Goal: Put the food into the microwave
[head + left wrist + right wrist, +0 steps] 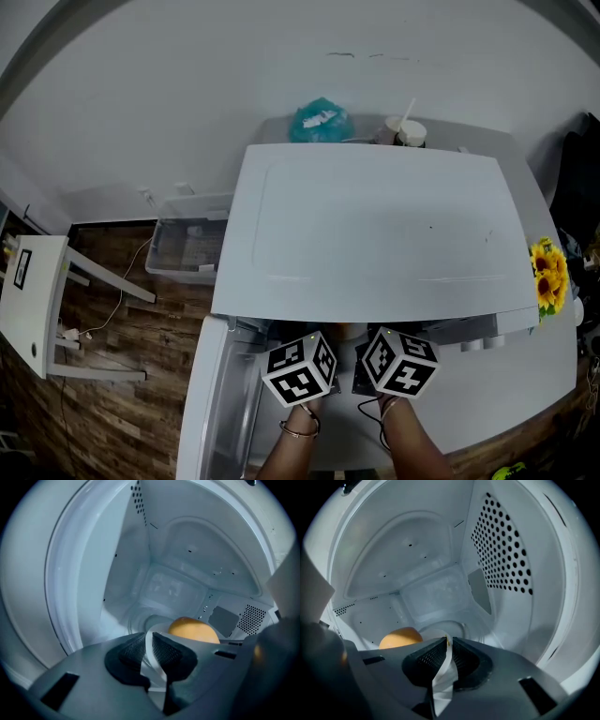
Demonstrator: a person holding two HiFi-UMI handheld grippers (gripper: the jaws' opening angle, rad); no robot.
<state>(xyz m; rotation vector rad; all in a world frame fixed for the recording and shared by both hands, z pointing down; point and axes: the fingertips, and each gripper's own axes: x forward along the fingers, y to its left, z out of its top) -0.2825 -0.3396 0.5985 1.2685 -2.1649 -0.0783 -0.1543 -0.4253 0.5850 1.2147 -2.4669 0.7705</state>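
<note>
Pinching plate point(155, 672), round food point(193, 629), both tongs point(149, 634) point(449, 639) clamped

I count one microwave point(375, 225), one orange food point(193, 629), one white plate point(150, 663), two hand-held grippers point(149, 634) point(449, 639), one teal bag point(321, 122) and one cup point(405, 132).

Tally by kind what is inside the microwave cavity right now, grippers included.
1 white plate
1 round orange food item
2 grippers: left gripper and right gripper, each shut on the white plate's rim
Total: 4
</note>
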